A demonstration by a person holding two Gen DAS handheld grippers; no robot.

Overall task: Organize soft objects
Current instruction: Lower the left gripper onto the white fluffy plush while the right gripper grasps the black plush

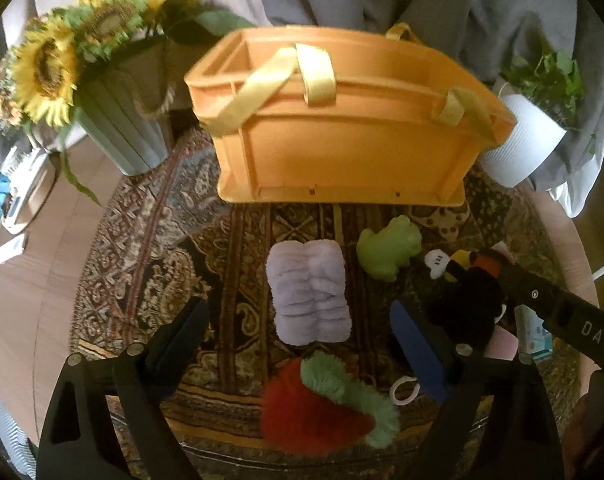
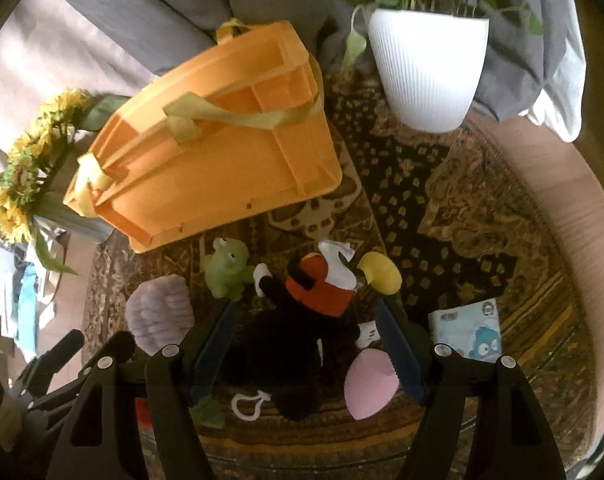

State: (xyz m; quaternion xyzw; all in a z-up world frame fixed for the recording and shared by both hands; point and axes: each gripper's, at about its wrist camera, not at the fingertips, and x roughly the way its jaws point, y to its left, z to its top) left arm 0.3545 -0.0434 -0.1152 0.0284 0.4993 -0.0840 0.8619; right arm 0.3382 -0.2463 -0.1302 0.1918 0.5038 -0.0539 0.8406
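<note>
An orange crate with yellow straps stands at the back of the rug; it also shows in the right wrist view. In front lie a lilac fluffy pad, a green frog toy, a red-and-green fluffy strawberry and a black plush mouse with red shorts. My left gripper is open and empty, its jaws either side of the lilac pad and strawberry. My right gripper is open, its jaws either side of the black plush, not closed on it.
A sunflower pot stands left of the crate, a white plant pot right of it. A pink pad and a small blue packet lie by the right gripper. The patterned round rug ends at wooden floor.
</note>
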